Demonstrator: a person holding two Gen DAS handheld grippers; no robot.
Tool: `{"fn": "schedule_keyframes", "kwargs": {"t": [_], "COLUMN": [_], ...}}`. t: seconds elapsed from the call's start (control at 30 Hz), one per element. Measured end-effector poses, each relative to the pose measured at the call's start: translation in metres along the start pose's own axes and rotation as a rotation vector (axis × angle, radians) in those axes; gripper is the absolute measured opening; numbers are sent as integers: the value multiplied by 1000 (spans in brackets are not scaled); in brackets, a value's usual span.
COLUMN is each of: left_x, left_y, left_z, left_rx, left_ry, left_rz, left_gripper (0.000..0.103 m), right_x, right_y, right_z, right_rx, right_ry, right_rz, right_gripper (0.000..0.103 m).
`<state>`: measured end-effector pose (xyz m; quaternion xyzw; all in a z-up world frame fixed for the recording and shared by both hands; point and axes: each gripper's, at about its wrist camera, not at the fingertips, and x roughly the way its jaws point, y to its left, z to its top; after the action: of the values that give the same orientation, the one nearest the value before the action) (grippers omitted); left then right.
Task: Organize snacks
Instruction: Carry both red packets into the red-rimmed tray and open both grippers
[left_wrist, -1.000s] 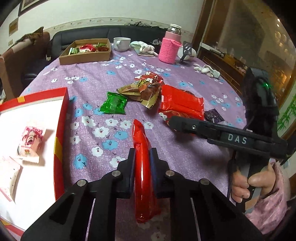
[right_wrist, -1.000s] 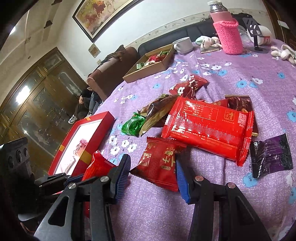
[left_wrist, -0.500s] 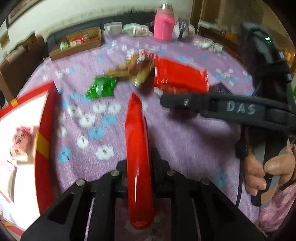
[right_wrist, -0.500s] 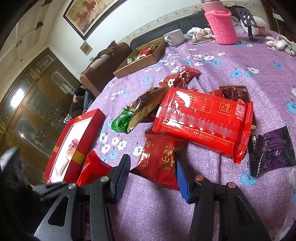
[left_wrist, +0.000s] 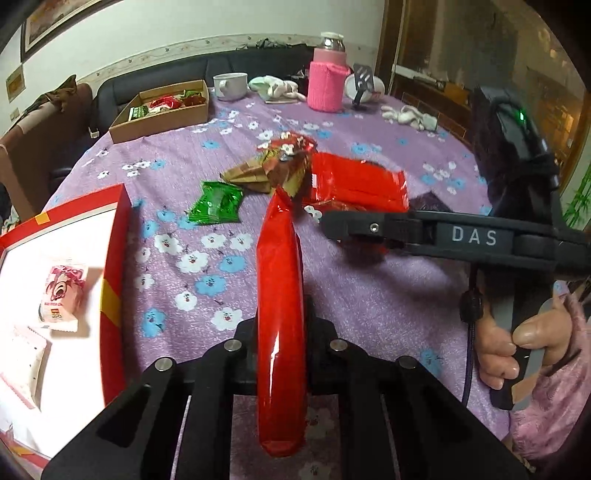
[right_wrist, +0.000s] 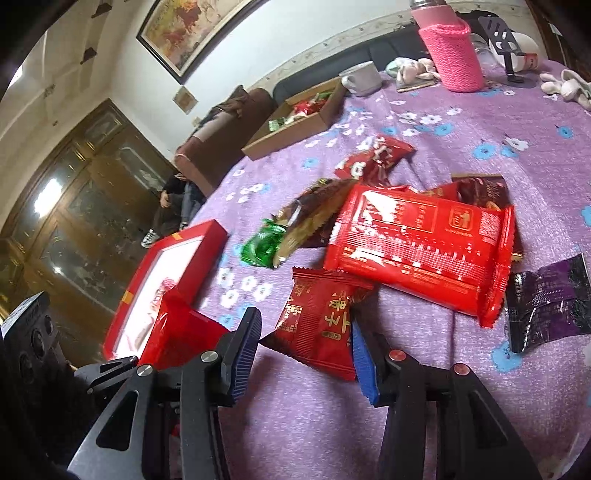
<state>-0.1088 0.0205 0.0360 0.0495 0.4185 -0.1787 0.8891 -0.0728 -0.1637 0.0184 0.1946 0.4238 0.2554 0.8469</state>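
My left gripper (left_wrist: 280, 328) is shut on a long red snack packet (left_wrist: 279, 295), held edge-on above the purple tablecloth, right of the red box (left_wrist: 110, 266). That packet also shows in the right wrist view (right_wrist: 177, 332). My right gripper (right_wrist: 303, 350) is open, its jaws either side of a small red snack packet (right_wrist: 321, 317) lying on the cloth. Beyond it lie a large red packet (right_wrist: 421, 251), a green packet (right_wrist: 262, 247), a brown packet (right_wrist: 314, 214) and a purple packet (right_wrist: 546, 302). The red box holds a pink-and-white snack (left_wrist: 62, 291).
A brown cardboard tray (left_wrist: 162, 114) of snacks, a white mug (left_wrist: 231, 85), a pink knitted bottle (left_wrist: 328, 81) and white cloths (left_wrist: 406, 114) stand at the table's far side. A dark sofa lies behind. The right gripper's arm (left_wrist: 461, 236) crosses the left wrist view.
My left gripper has lifted the long red packet higher and tilted up, nearer the red box. My right gripper has edged forward around the small red packet, still open.
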Motion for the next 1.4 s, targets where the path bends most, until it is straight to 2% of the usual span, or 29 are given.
{"fn": "schedule_keyframes", "kwargs": {"t": [0.23, 0.43, 0.57, 0.8, 0.87, 1.07, 1.23, 1.4], "left_x": [-27, -53, -63, -79, -82, -90, -95, -96], "left_y": [20, 42, 59, 93, 100, 127, 152, 170], "left_z": [3, -1, -10, -26, -28, -36, -46, -55], "left_rx": [-65, -98, -125, -179, -192, -248, -302, -333], "left_ry": [-57, -112, -135, -162, -166, -188, -192, -190], "left_rz": [-44, -22, -13, 6, 11, 45, 85, 108], "left_gripper": [12, 12, 12, 12, 12, 12, 12, 12], "right_x": [-9, -15, -17, -11, -6, 16, 49, 85], "right_y": [-11, -11, -5, 11, 22, 71, 119, 147], "right_z": [4, 6, 6, 1, -1, 4, 10, 5], "right_rx": [88, 117, 100, 42, 19, -36, -99, -99], "right_ry": [-18, -33, -37, -14, 2, 39, 86, 133], "right_rz": [136, 275, 314, 288, 280, 330, 361, 393], "right_gripper": [48, 47, 47, 47, 47, 47, 48, 48]}}
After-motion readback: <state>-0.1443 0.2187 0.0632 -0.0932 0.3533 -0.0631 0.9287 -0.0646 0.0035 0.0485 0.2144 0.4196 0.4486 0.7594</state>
